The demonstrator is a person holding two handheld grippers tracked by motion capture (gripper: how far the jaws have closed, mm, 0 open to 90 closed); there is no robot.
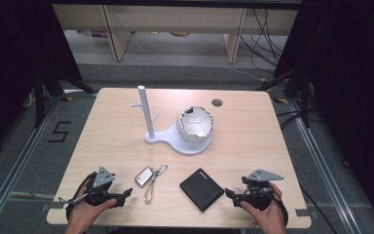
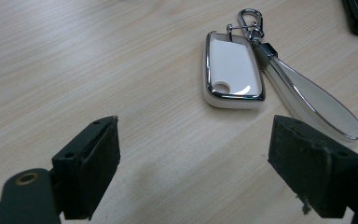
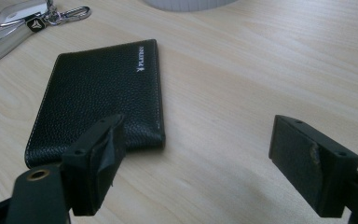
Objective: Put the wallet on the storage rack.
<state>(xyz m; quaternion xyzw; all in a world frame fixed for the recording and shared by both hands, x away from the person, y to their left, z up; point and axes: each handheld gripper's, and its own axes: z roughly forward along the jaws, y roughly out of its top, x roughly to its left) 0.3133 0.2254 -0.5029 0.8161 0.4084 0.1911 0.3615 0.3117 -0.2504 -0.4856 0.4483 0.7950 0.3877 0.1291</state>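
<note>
The left gripper (image 1: 125, 193), at the lower left of the high view, is held with its jaws wide apart and nothing is touched; the same is seen at the right gripper (image 1: 229, 193), lower right. The key fob (image 1: 144, 176) is laid in the lower centre, its long axis running from lower left to upper right, the clip end toward the upper right. The black wallet (image 1: 201, 189) lies just right of it, turned diagonally. In the left gripper view the wallet is cut off at the upper right corner.

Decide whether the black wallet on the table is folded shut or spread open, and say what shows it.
Folded shut. The black wallet lies flat on the table as one closed rectangle, stitched outer cover up, no inside pockets showing.
</note>
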